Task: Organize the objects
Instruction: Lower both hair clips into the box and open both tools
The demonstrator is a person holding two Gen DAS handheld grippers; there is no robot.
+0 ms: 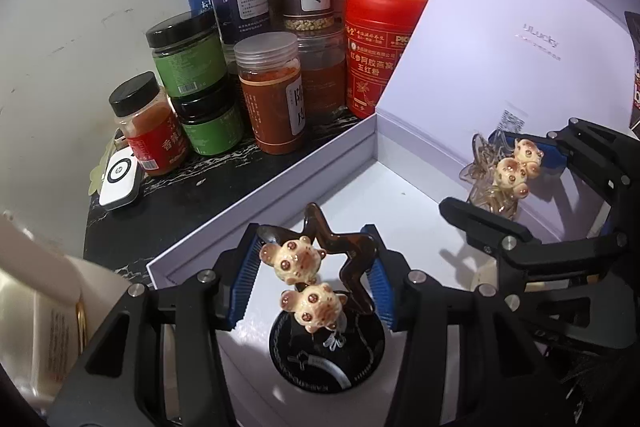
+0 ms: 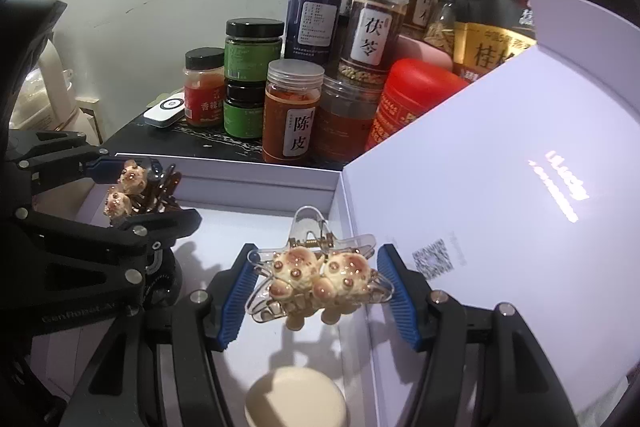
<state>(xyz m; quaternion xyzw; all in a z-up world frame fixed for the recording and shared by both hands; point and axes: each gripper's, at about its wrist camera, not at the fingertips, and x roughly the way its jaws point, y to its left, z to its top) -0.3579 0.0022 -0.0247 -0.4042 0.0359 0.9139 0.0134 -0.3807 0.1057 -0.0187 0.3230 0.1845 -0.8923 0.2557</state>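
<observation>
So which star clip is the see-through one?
The clear star clip in the right gripper. The left gripper holds a dark brown star clip.

Brown star-shaped hair claw [image 1: 352,259]: dark translucent body carrying two cream bear-like charms with brown spots. It is clamped between blue ribbed fingers [image 1: 244,281], raised above the floor of the open white gift box [image 1: 264,183] and over a black round lid [image 1: 328,355].

Clear star-shaped hair claw [image 2: 316,267]: transparent body, gold hinge, two matching cream charms. It is clamped likewise, raised above the box floor beside the upright box lid [image 2: 500,187], over a cream round cap [image 2: 294,399].
</observation>
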